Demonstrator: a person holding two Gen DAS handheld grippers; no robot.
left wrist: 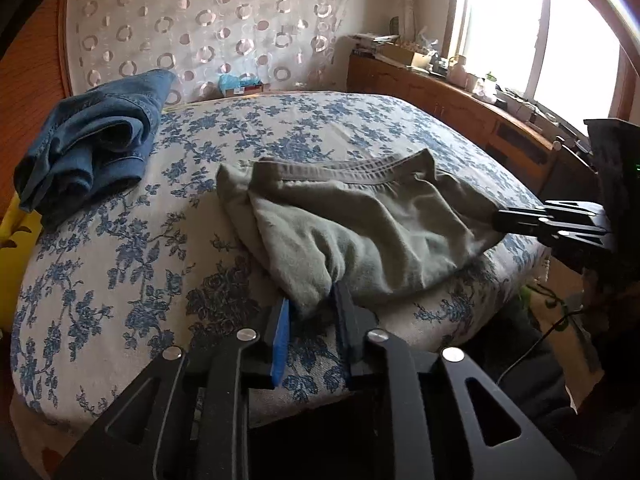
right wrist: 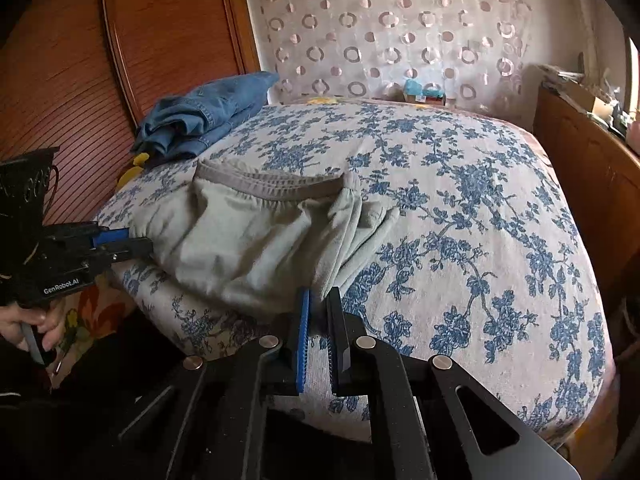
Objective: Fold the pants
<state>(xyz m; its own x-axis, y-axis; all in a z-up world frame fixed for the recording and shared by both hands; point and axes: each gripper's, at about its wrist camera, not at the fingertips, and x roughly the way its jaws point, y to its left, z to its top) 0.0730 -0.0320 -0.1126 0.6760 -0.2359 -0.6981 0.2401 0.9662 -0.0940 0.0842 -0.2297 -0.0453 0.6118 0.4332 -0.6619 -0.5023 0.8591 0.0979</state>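
Observation:
Grey-green pants (left wrist: 360, 232) (right wrist: 248, 240) lie folded over near the front edge of the flowered bed (left wrist: 120, 260) (right wrist: 480, 220), with the elastic waistband on the far side. My left gripper (left wrist: 312, 308) is shut on the near left corner of the cloth, which bunches between its blue pad and black finger. In the right wrist view the left gripper (right wrist: 140, 242) shows at the left, with a person's hand (right wrist: 36, 324) on its grip. My right gripper (right wrist: 319, 312) is shut on the near right edge of the pants. In the left wrist view the right gripper (left wrist: 498, 218) shows at the right.
Folded blue jeans (left wrist: 88, 148) (right wrist: 208, 116) sit at the bed's far left corner. A low wooden cabinet (left wrist: 440, 96) with clutter runs under the bright window on the right. A wooden panel (right wrist: 60, 80) stands left of the bed. A curtain with rings hangs behind.

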